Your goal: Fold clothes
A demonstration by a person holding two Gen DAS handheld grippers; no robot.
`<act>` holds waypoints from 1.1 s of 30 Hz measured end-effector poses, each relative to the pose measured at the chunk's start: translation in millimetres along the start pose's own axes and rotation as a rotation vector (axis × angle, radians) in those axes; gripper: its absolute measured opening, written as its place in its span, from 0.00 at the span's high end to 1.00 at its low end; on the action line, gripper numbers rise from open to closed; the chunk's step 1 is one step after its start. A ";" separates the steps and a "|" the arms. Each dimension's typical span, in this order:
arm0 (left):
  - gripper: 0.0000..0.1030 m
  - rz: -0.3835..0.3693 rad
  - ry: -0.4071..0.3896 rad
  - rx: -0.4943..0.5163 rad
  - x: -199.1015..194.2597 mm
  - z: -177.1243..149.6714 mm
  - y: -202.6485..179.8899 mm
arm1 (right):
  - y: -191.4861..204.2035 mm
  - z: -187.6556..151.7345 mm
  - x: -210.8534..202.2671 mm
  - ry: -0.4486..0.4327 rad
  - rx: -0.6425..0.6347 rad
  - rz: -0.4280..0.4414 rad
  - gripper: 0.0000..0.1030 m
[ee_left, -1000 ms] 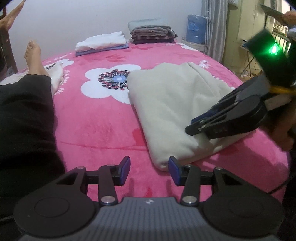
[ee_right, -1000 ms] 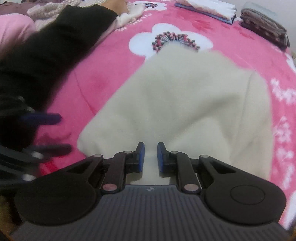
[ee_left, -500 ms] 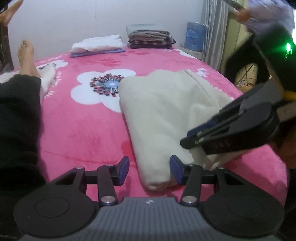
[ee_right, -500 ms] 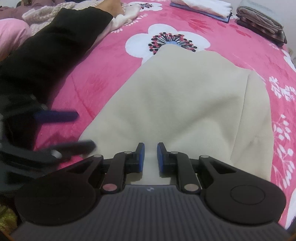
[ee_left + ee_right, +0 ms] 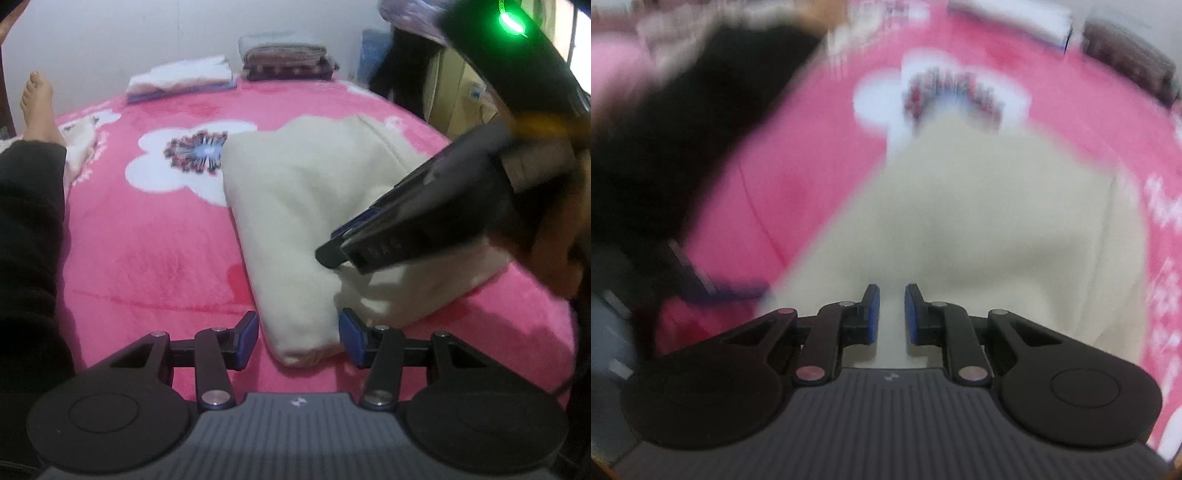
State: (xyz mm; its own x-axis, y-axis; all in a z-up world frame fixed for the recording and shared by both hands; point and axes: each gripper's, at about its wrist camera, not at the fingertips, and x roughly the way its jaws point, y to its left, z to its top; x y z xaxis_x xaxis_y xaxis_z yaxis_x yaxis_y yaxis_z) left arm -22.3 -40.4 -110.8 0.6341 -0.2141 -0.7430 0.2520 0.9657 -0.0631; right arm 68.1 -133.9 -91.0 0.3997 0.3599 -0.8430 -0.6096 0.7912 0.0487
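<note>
A folded cream fleece garment (image 5: 303, 192) lies on the pink flowered blanket (image 5: 147, 258). My left gripper (image 5: 299, 339) is open, and the garment's near folded corner sits between its blue pads without being squeezed. My right gripper (image 5: 332, 254) comes in from the right and its tips pinch a fold of the garment near that corner. The right wrist view is blurred by motion. There the right gripper (image 5: 892, 314) has its jaws almost together, with cream cloth (image 5: 979, 221) in the narrow gap and spreading out ahead.
A person's leg in black trousers (image 5: 26, 240) and a bare foot (image 5: 37, 107) lie along the left side of the bed. A white folded stack (image 5: 181, 77) and a brown folded stack (image 5: 288, 61) sit at the far edge by the wall. Furniture stands beyond the bed's right edge.
My left gripper has moved forward and down until the garment's corner lies between its fingers. The right gripper has shifted, still pinching the cloth, and its view has blurred.
</note>
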 end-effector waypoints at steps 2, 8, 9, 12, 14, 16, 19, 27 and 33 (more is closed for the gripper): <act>0.51 -0.002 -0.005 0.002 -1.1 0.2 0.3 | -2.9 -2.1 0.9 -0.004 0.023 0.008 0.87; 0.51 0.007 -0.014 0.020 -1.2 -0.5 -3.2 | 6.8 16.6 -14.9 0.000 -0.027 -0.013 0.87; 0.51 0.008 -0.014 0.022 -1.2 -0.4 -3.9 | 5.8 19.4 -15.6 -0.018 -0.018 0.000 0.87; 0.51 0.012 -0.016 0.028 -1.3 -0.4 -5.2 | 2.5 27.7 -18.0 -0.071 0.011 0.038 0.87; 0.51 0.025 -0.009 0.034 0.4 -0.7 -6.0 | 1.8 21.7 -1.0 -0.037 0.015 0.050 0.87; 0.51 0.019 -0.013 0.029 -1.1 -0.7 -5.2 | 4.9 4.5 15.3 -0.034 -0.027 0.037 0.87; 0.51 0.013 -0.020 0.032 -2.4 -1.0 -5.4 | 3.4 16.5 9.7 0.003 -0.017 0.041 0.87; 0.51 0.019 -0.016 0.036 -2.4 -2.1 -6.5 | -3.2 44.5 0.2 -0.094 -0.027 0.001 0.87; 0.51 0.017 -0.018 0.040 -5.7 -4.4 -9.7 | 0.1 43.0 15.4 -0.047 -0.086 -0.009 0.86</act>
State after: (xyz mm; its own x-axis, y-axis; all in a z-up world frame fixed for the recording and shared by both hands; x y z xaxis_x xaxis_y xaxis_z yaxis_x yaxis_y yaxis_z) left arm -31.5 -47.9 -108.9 0.6517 -0.2010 -0.7314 0.2704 0.9625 -0.0235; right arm 103.6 -107.1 -81.0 0.4360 0.3772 -0.8171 -0.6614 0.7500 -0.0067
